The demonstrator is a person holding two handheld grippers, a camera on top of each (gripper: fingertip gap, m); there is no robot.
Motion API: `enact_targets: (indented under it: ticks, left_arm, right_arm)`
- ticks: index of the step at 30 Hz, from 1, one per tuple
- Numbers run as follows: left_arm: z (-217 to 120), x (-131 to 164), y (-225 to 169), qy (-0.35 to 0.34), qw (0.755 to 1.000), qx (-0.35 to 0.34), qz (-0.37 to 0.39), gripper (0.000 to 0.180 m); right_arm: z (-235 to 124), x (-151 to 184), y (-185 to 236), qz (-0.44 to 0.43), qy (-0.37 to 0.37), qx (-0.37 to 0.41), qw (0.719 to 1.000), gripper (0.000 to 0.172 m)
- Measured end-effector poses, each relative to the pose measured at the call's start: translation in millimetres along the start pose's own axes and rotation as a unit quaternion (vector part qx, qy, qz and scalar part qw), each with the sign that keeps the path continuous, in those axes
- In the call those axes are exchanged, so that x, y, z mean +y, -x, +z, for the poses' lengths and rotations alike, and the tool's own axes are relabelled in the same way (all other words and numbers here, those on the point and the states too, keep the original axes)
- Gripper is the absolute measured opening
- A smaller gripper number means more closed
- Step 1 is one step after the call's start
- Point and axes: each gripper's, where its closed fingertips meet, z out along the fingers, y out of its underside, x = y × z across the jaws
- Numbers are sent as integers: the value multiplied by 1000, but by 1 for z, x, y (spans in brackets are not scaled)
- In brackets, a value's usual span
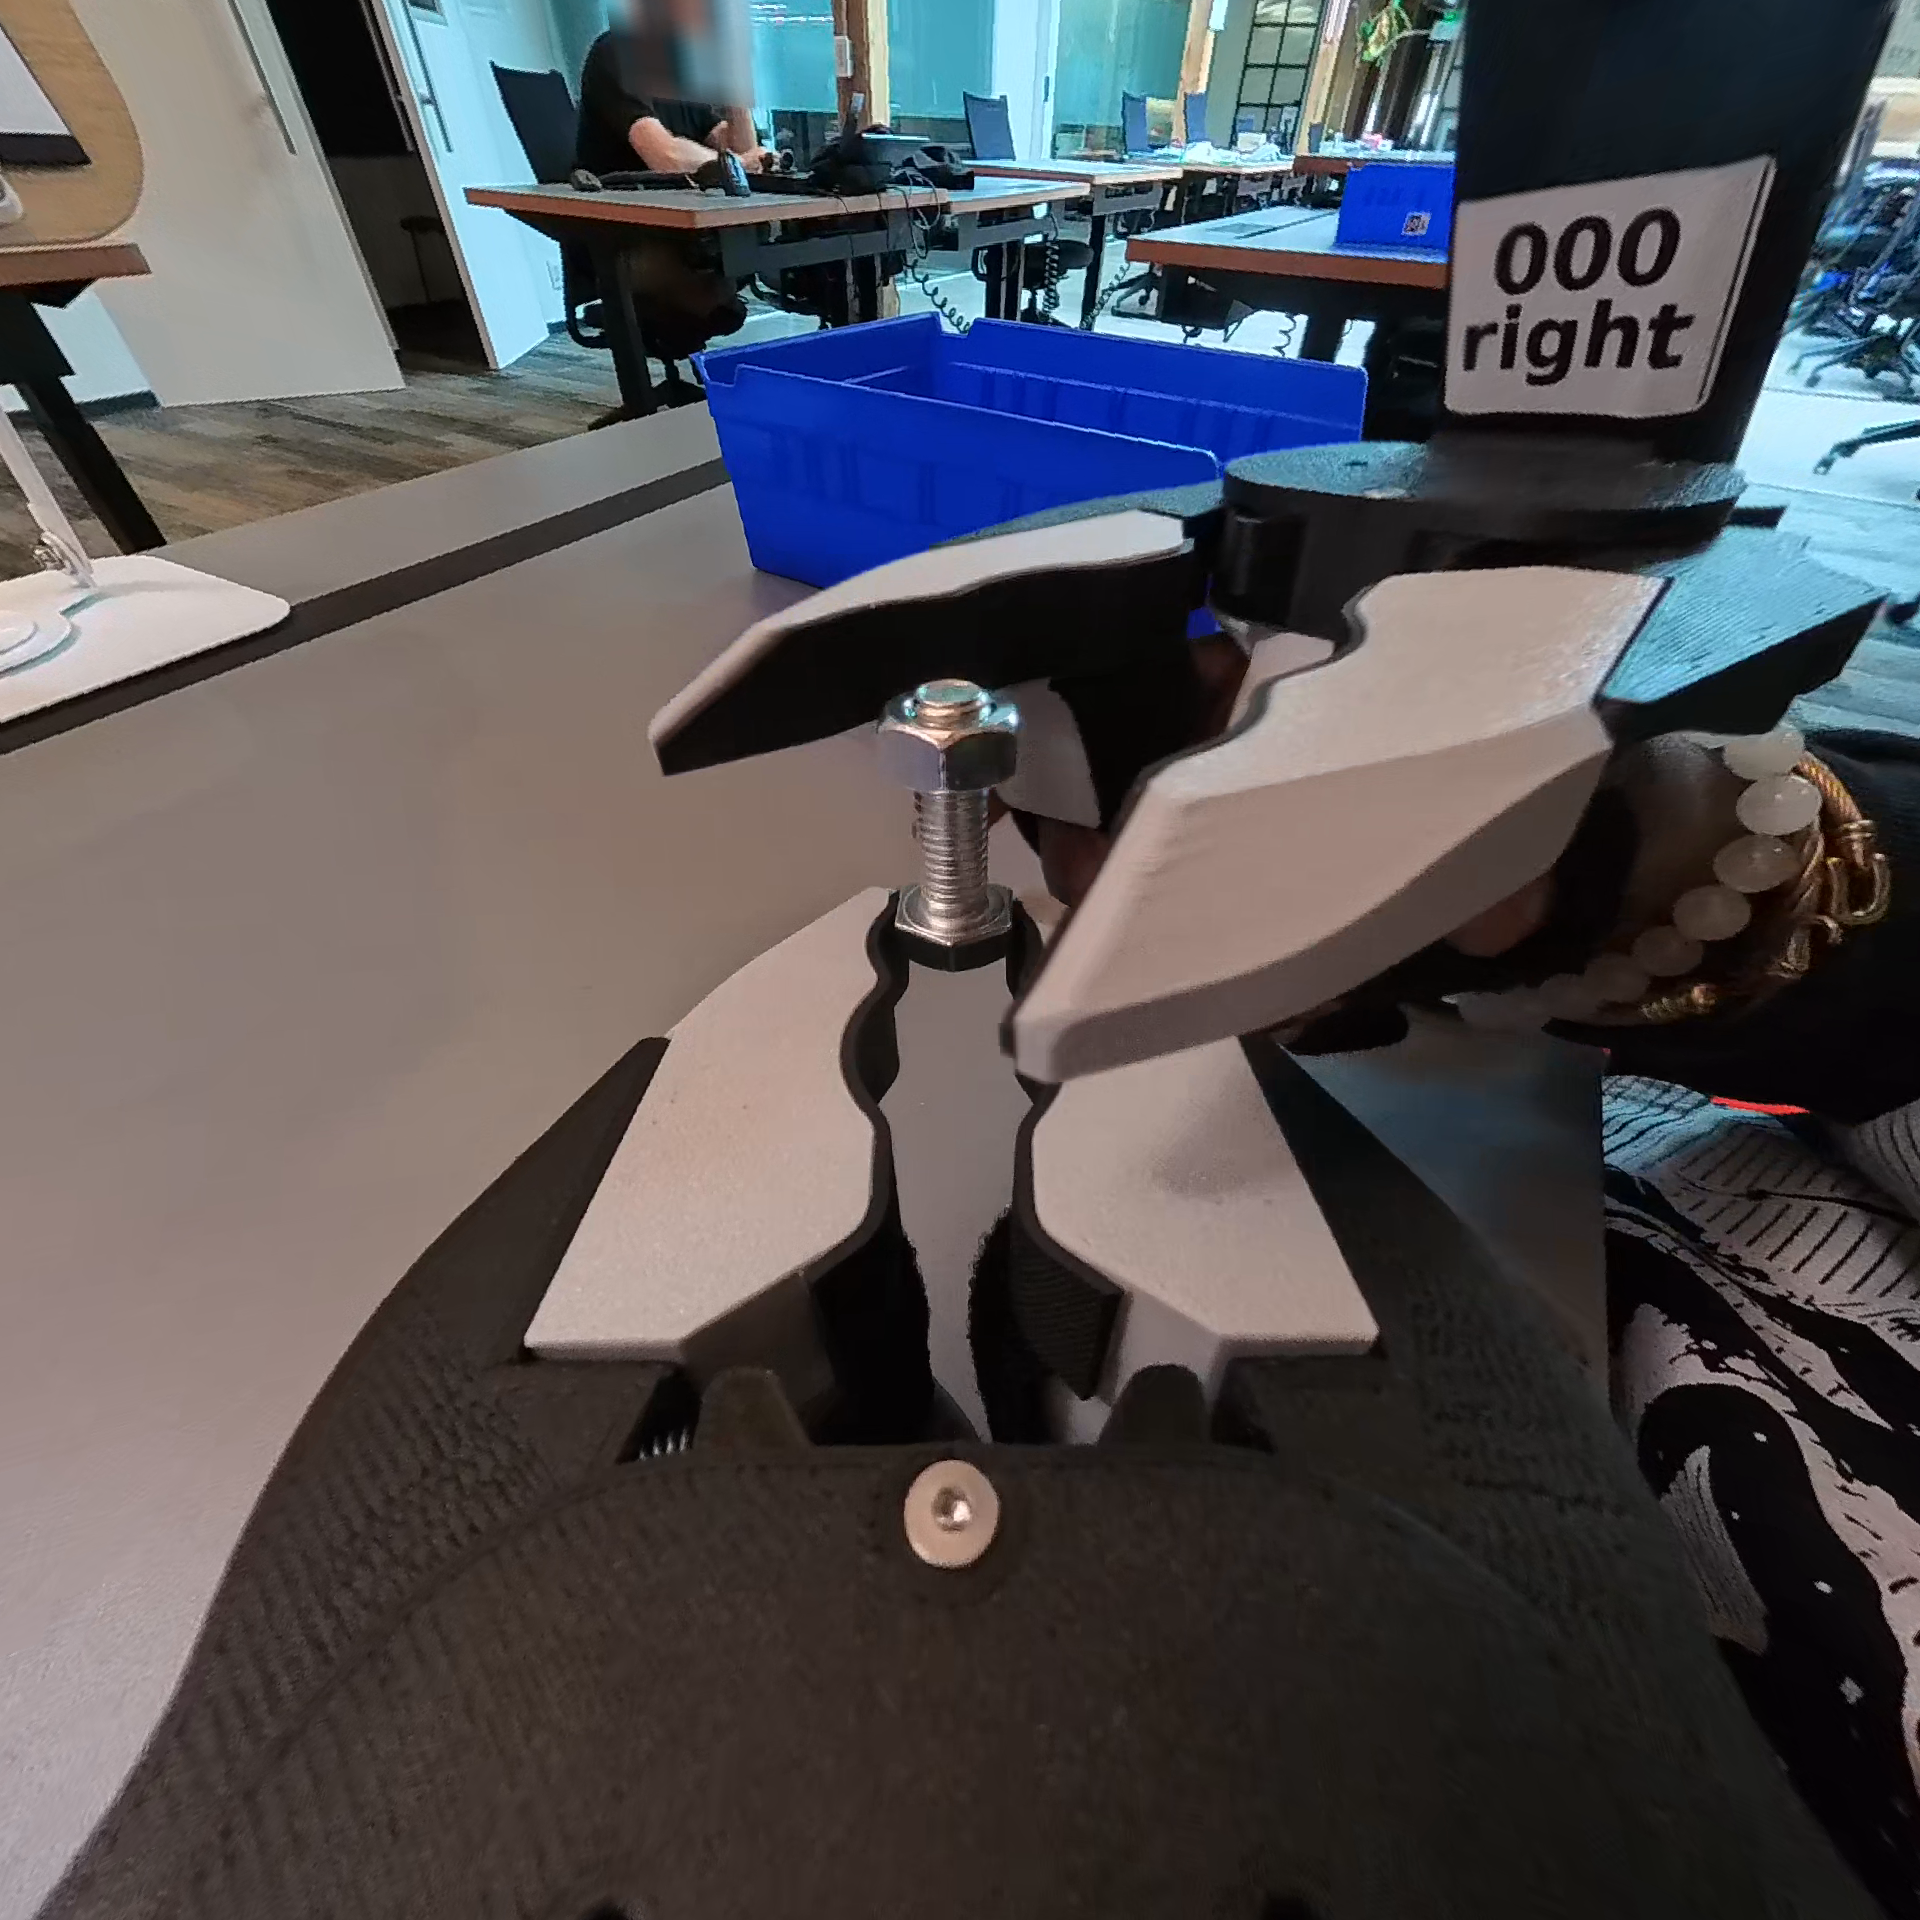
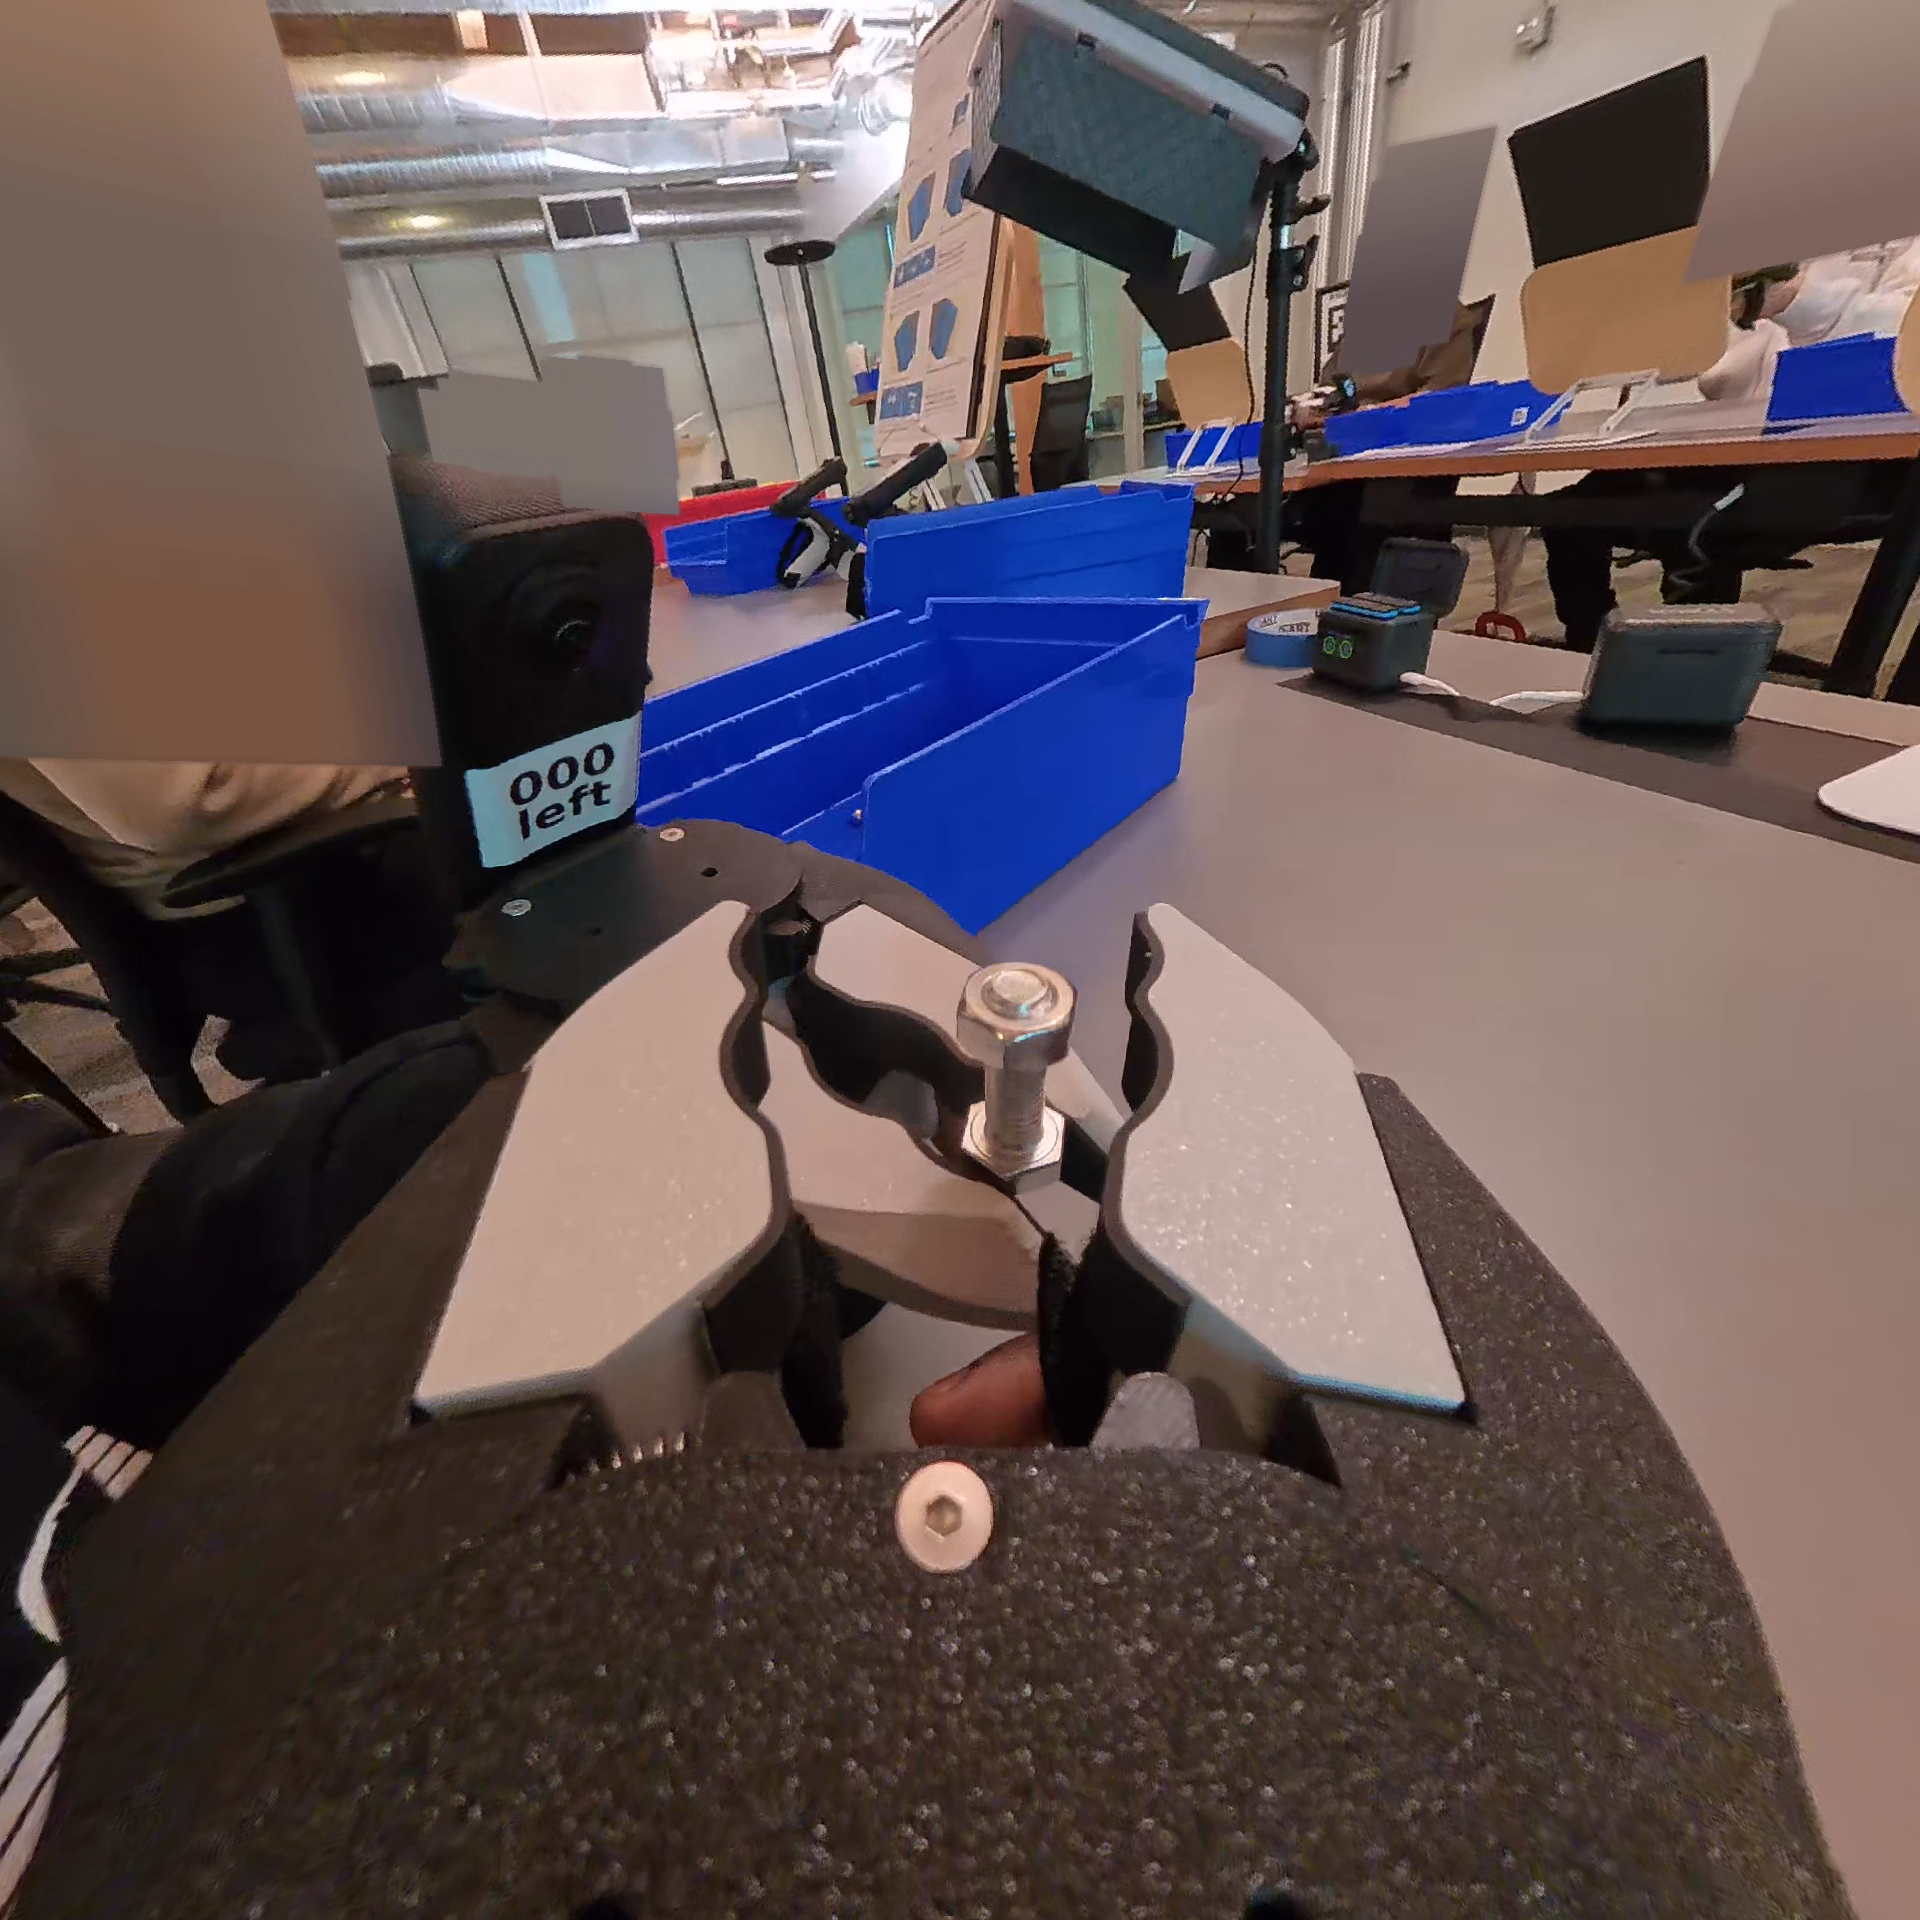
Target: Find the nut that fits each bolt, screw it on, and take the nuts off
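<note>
A silver bolt (image 1: 951,852) stands upright, thread up, with a silver hex nut (image 1: 948,743) at the top of its thread. My left gripper (image 1: 954,935) is shut on the bolt's hex head, above the grey table (image 1: 416,831). My right gripper (image 1: 844,885) comes in from the right and is open, with one finger behind the nut and one in front. In the right wrist view the nut (image 2: 1013,1013) stands between my right gripper's (image 2: 945,935) wide-open fingers, with a gap on each side. There the left gripper (image 2: 1013,1169) grips the bolt head from the left.
A blue divided bin (image 1: 935,488) stands on the table just behind the bolt; it also shows in the right wrist view (image 2: 1018,779). A white stand base (image 1: 125,623) lies at the far left. Dark cases (image 2: 1673,665) and a blue tape roll (image 2: 1278,639) sit at the far right. Across from one pair of fingers to the other is roughly 6 cm.
</note>
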Motion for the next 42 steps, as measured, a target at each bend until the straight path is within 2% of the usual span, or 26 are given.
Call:
enact_targets:
  ticks: [7,11,14,16,18,21,25,29,31,37,42]
  left_arm:
    - [0,1,1,2,1000,-4,-2,18]
    - [0,0,2,1,1000,-7,-3,18]
    - [0,0,3,-1,1000,-7,-8,18]
    - [-1,0,3,-3,1000,-6,-10,18]
    - [-1,-1,3,-4,1000,-6,-12,18]
    - [-1,-1,3,-4,1000,-6,-11,18]
    - [-1,0,3,-4,1000,-5,-11,18]
    - [-1,0,1,-3,1000,-1,-6,18]
    - [-1,0,1,-3,1000,0,-5,18]
    - [0,1,-1,3,1000,3,2,18]
    - [0,2,0,5,1000,0,-1,18]
  right_arm:
    - [0,2,6,-4,7,-8,1000,60]
    - [-11,2,6,-3,1,7,1000,60]
    - [-22,2,6,1,-7,19,1000,54]
    - [-31,2,6,3,-13,26,1000,48]
    - [-39,1,10,1,-20,18,1000,27]
    - [-47,2,12,5,-24,17,1000,19]
    - [-49,2,5,6,-31,31,999,23]
    - [-36,1,-3,15,-33,33,999,55]
    - [-25,1,-4,14,-25,21,999,61]
    - [0,4,-1,-3,8,-3,1000,61]
    - [1,6,3,-14,14,-7,1000,53]
